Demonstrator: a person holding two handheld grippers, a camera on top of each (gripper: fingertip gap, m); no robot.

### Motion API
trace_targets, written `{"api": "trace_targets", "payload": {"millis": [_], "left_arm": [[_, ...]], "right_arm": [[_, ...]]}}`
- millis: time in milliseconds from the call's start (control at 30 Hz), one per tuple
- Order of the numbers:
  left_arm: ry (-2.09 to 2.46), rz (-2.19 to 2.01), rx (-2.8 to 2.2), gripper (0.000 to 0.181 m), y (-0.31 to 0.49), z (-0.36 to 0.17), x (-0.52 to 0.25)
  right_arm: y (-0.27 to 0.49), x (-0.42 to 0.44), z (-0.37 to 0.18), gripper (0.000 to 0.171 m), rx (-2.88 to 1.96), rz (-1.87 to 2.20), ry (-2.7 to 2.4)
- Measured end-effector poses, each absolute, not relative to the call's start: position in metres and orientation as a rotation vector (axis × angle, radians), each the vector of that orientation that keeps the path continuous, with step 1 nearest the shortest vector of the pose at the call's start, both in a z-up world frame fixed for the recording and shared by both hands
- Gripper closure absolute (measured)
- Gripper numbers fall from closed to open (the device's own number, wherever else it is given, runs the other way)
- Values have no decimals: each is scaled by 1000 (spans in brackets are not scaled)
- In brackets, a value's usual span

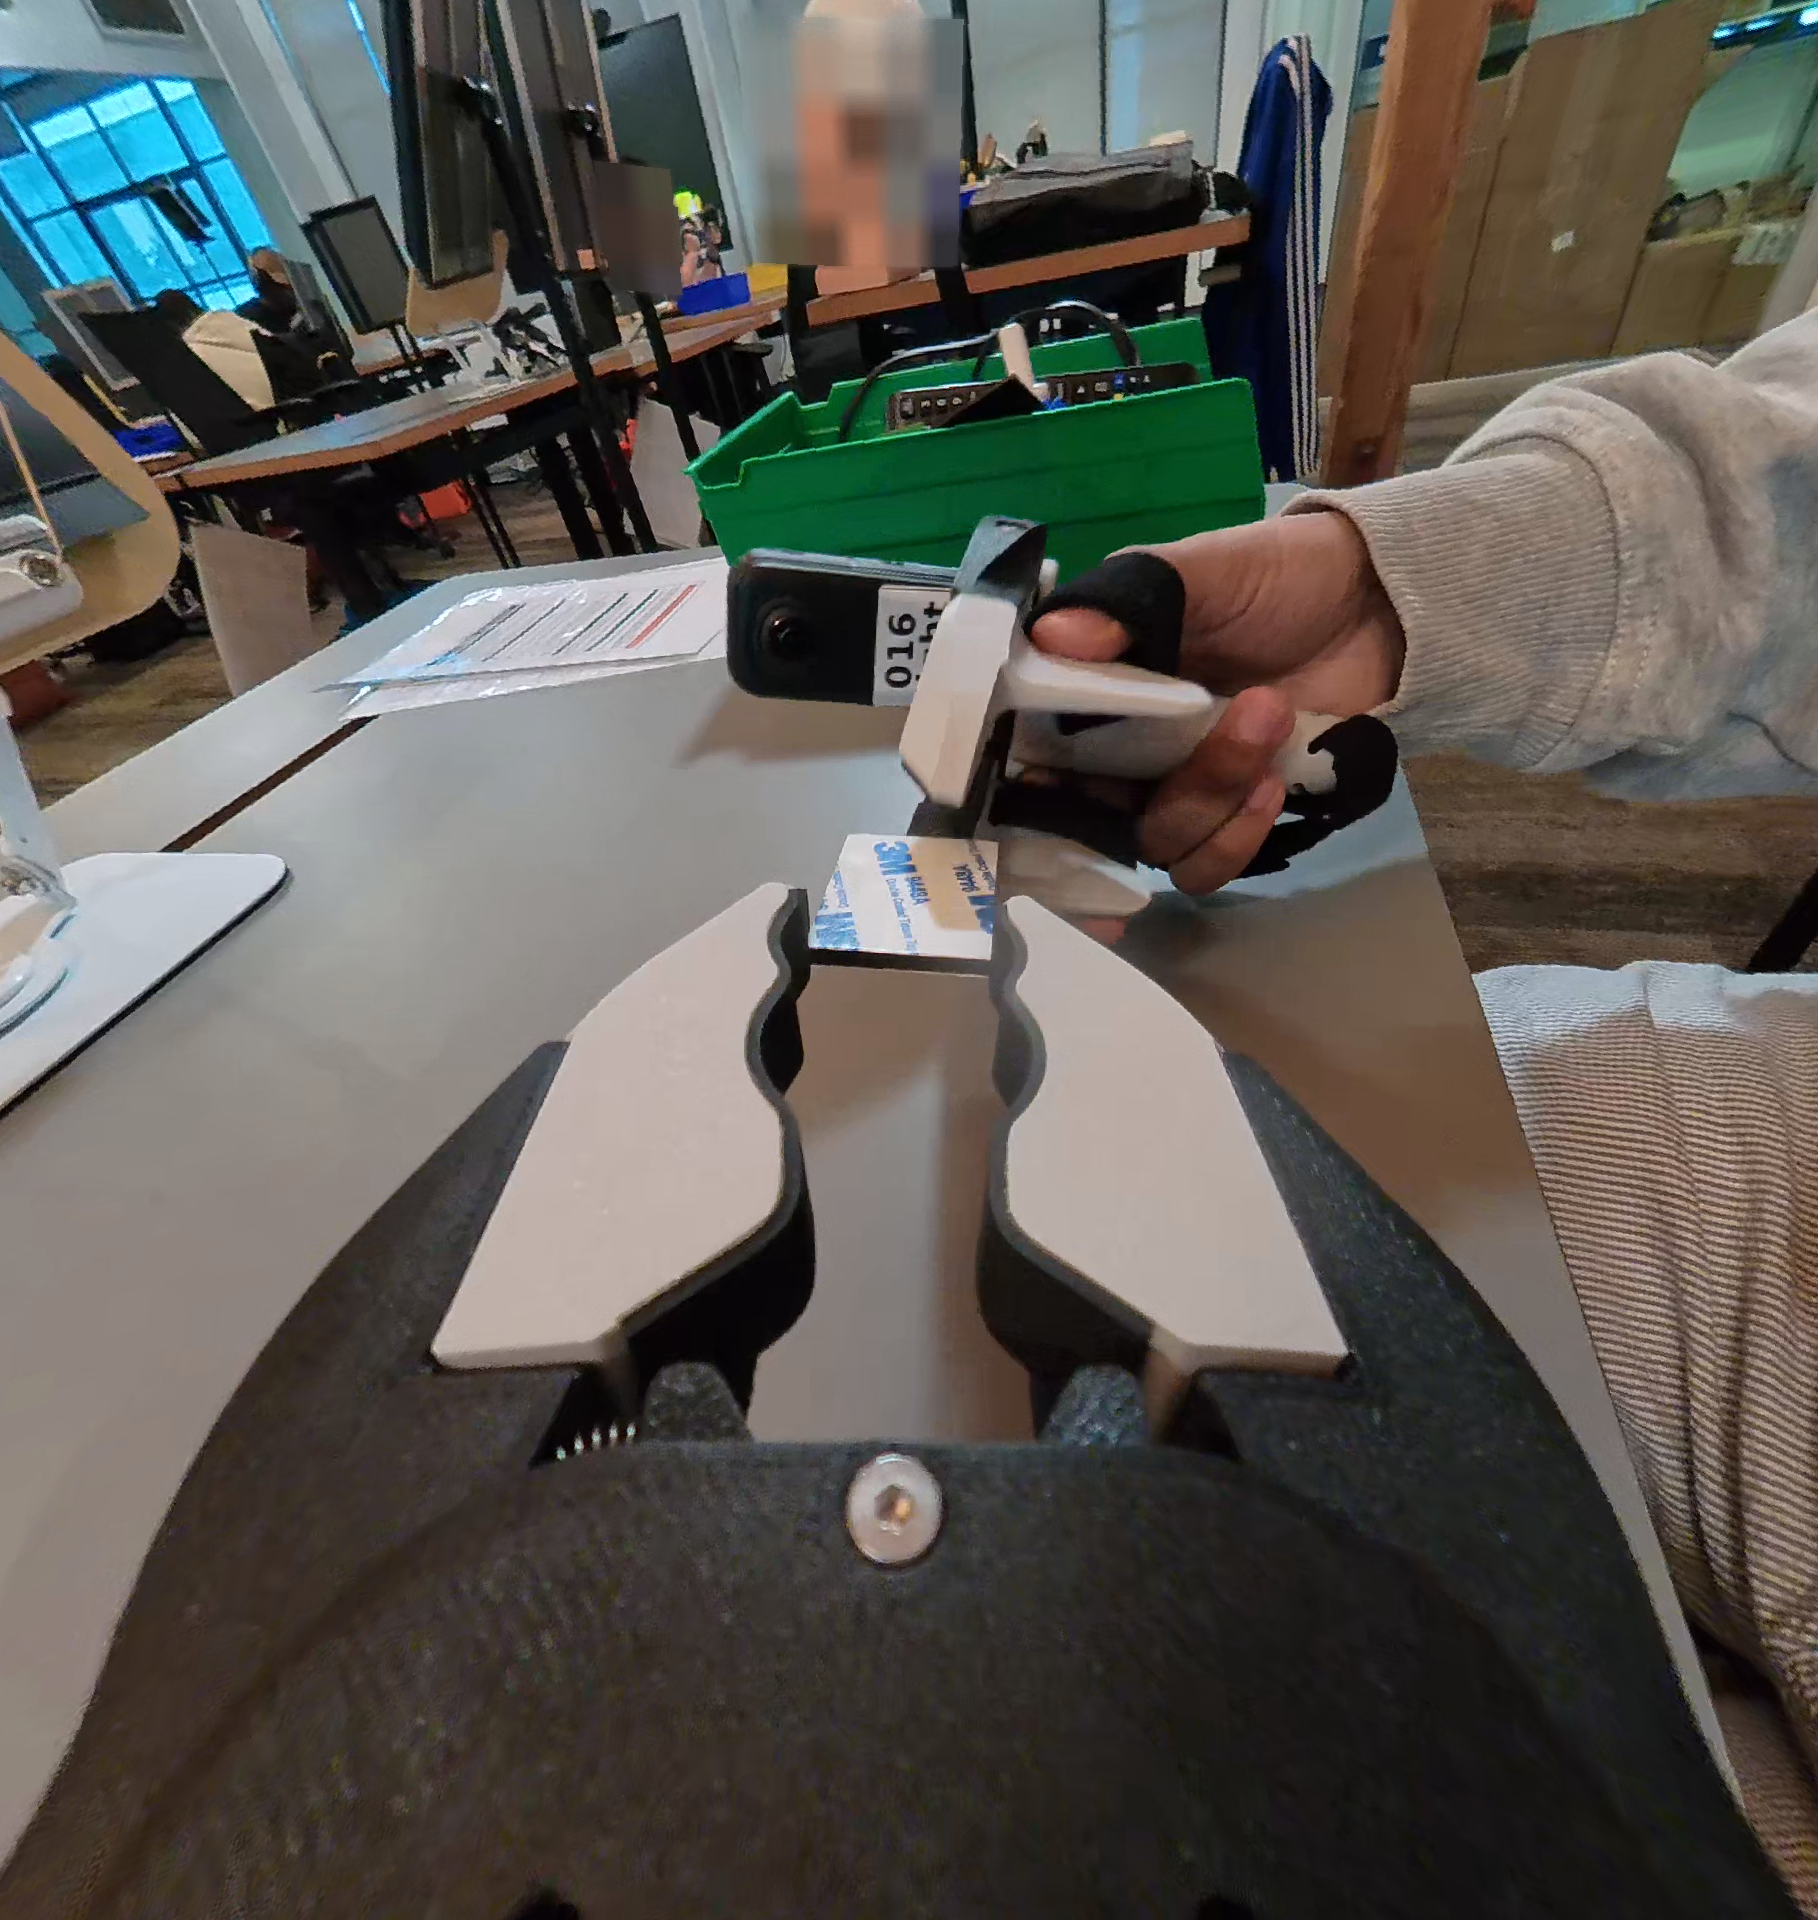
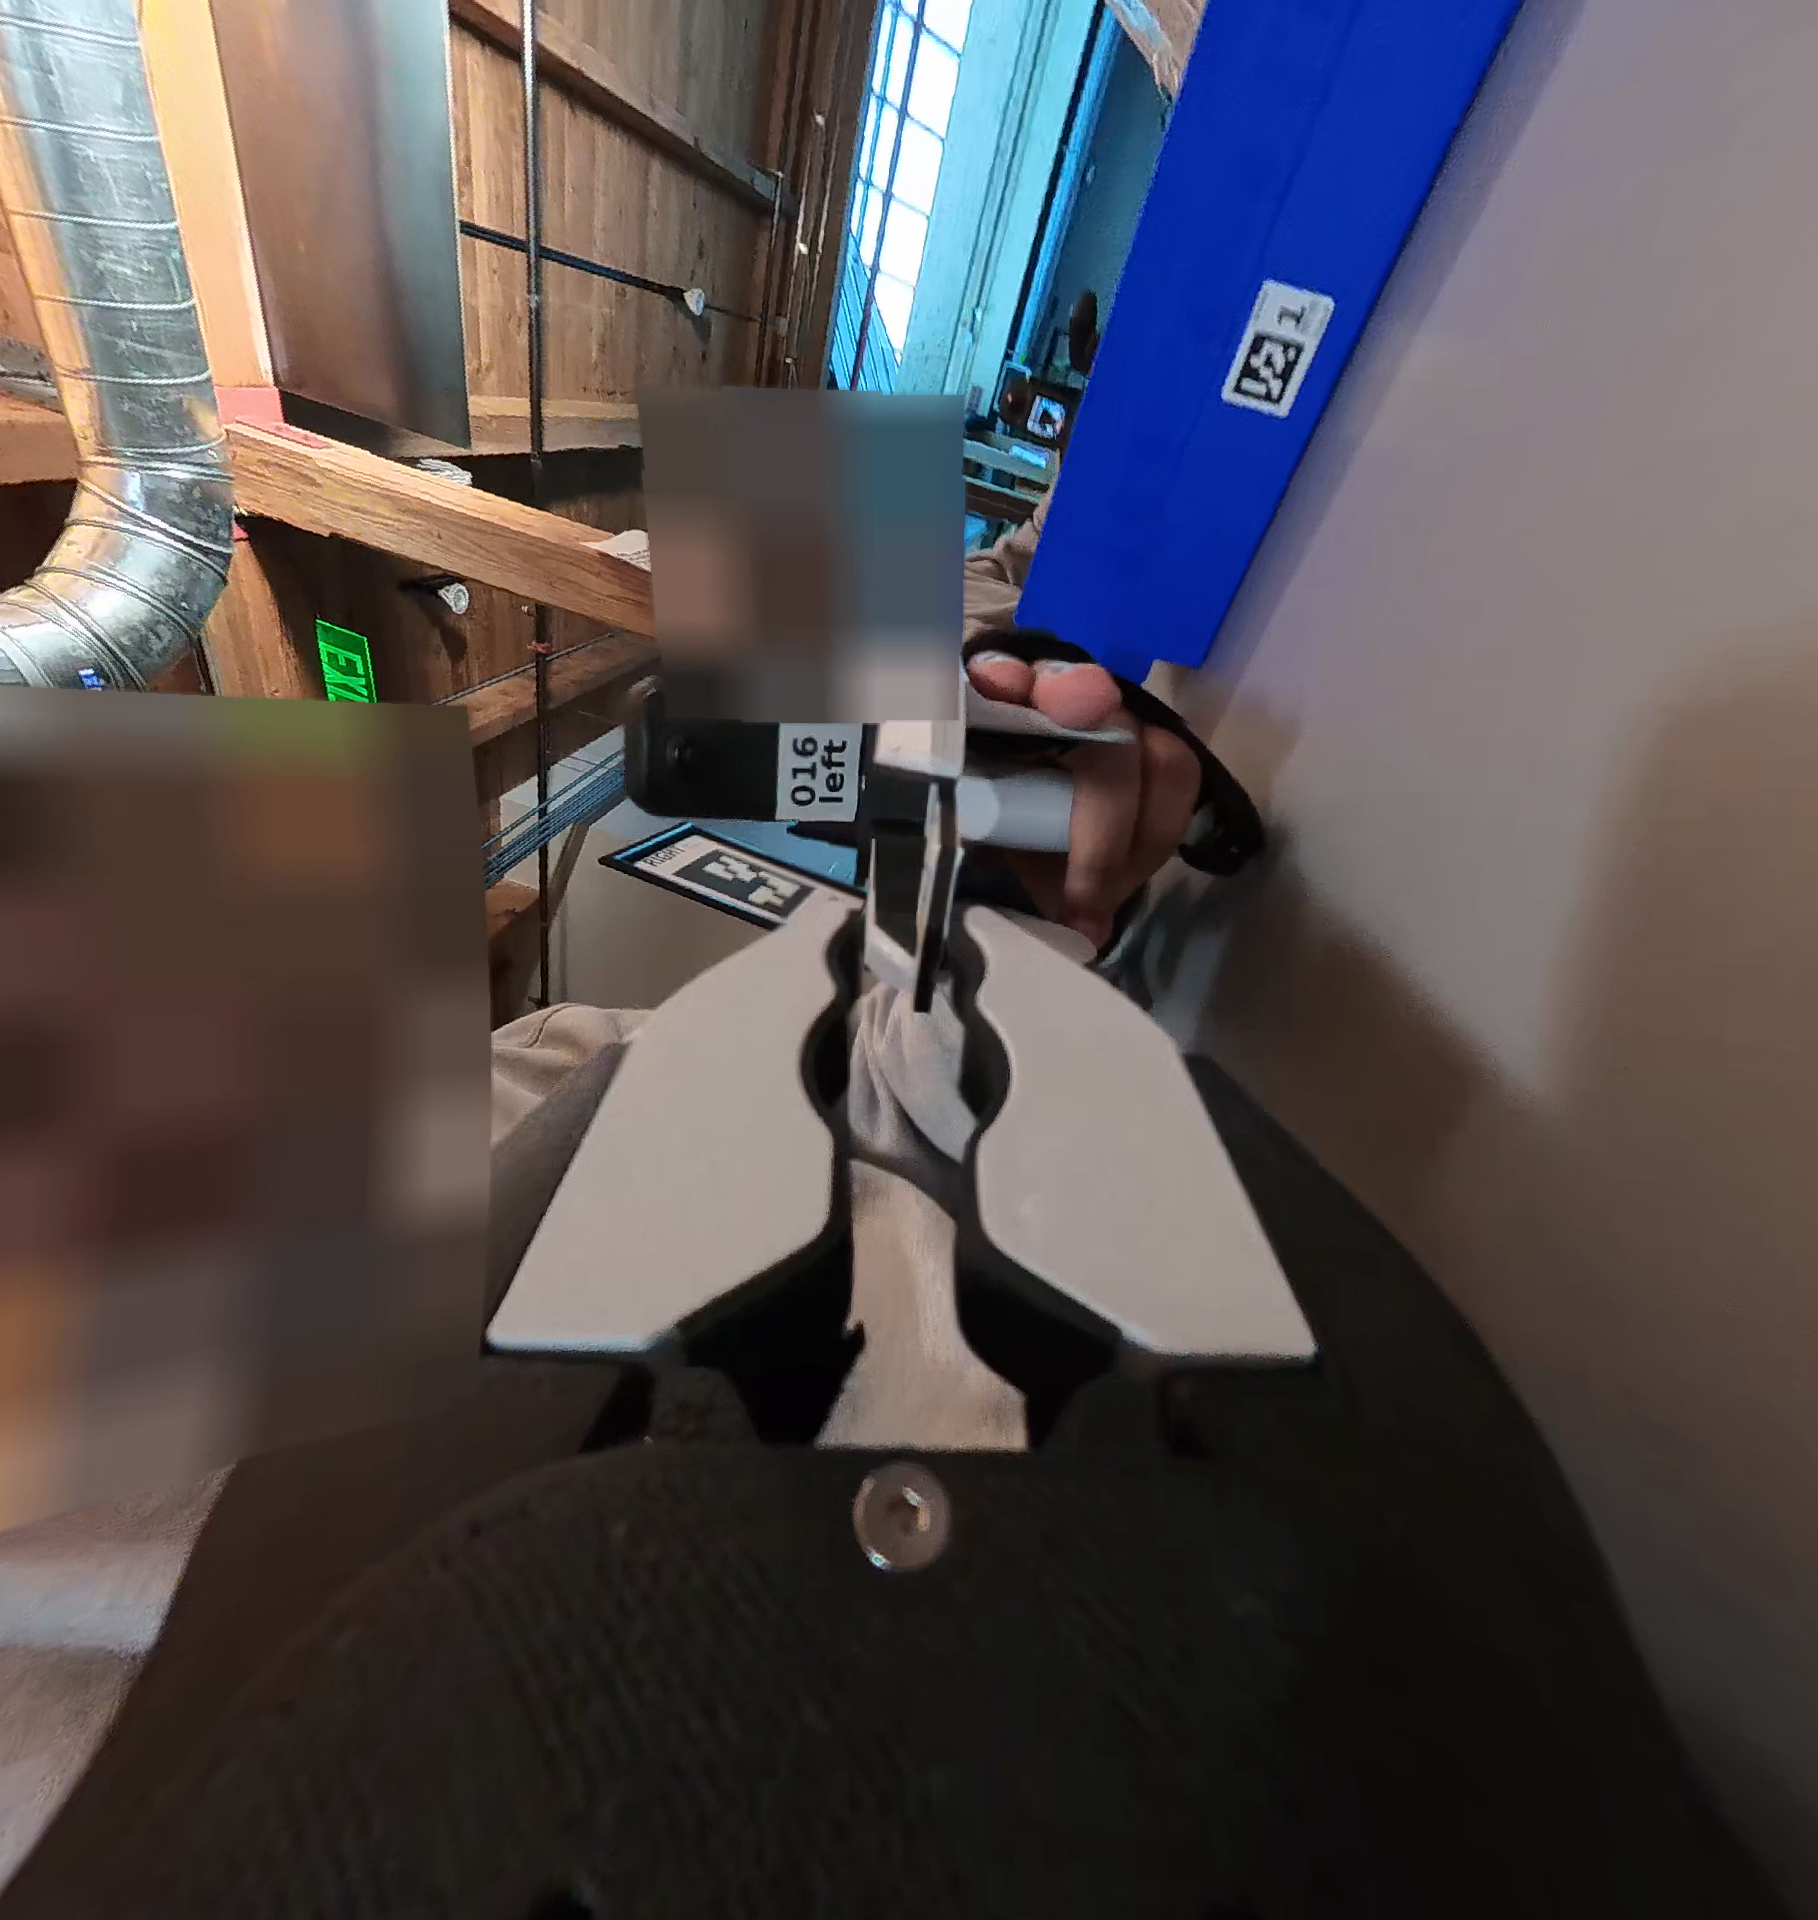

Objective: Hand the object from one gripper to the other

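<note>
A thin square adhesive pad (image 1: 900,906) with a white, blue-printed backing is held level above the grey table (image 1: 417,987). My left gripper (image 1: 900,930) is shut on it, one fingertip on each side edge. My right gripper (image 1: 988,862) comes in from the far right, a hand around its handle. Its black finger lies over the pad's far edge and its white finger sits below. In the right wrist view the pad (image 2: 900,945) shows nearly edge-on between my right gripper's (image 2: 905,956) jaws, which stand a narrow gap apart around it. The left gripper (image 2: 915,831) is just beyond.
A green bin (image 1: 978,478) of cables stands at the table's far edge, with sheets of paper (image 1: 552,634) to its left. A white stand base (image 1: 115,935) is on the left. A grey sleeve (image 1: 1694,1195) fills the right side. A blue box (image 2: 1248,343) lies on the table.
</note>
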State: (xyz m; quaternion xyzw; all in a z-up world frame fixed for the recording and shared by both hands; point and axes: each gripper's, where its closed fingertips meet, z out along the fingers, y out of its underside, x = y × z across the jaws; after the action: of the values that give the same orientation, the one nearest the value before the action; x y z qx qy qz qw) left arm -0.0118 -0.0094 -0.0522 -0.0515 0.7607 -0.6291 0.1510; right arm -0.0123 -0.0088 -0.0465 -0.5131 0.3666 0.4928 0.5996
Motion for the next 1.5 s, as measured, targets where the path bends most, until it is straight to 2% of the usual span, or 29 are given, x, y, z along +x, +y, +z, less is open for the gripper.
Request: {"api": "trace_targets", "payload": {"millis": [33, 100, 300, 467, 700, 800, 933, 1100, 1400, 1433, 1500], "left_arm": [[2177, -1810, -164, 148, -8, -51, -10], [2158, -1835, -210, 148, -6, -49, -6], [2182, -2054, -382, 149, 1, -39, -2], [2137, -2240, -471, 148, 9, -28, 0], [2171, -2289, -449, 147, 6, -28, -7], [2212, -2258, -416, 148, 1, -32, -11], [2233, -2246, -395, 148, -2, -35, -14], [2249, -2228, -385, 149, -4, -37, -16], [2246, -2270, -405, 148, -4, -36, -16], [2230, -2269, -414, 146, -4, -35, -15], [2186, -2257, -443, 128, -3, -34, -10]], "right_arm": [[-9, -9, -45, 144, -1174, 1118, 851], [-12, -3, -40, 132, -1144, 1059, 830], [-24, 6, -13, 127, -1164, 730, 646], [-17, 5, -26, 122, -1402, 367, 544], [-14, 2, -22, 110, -1377, 348, 507], [-10, -4, -26, 112, -1441, 317, 463], [-4, -10, -36, 127, -1505, 353, 461], [-5, -13, -35, 138, -1517, 347, 438], [-4, -12, -32, 139, -1525, 283, 413], [-4, -12, -31, 139, -1523, 275, 413], [-6, -9, -31, 138, -1516, 261, 428]]}}
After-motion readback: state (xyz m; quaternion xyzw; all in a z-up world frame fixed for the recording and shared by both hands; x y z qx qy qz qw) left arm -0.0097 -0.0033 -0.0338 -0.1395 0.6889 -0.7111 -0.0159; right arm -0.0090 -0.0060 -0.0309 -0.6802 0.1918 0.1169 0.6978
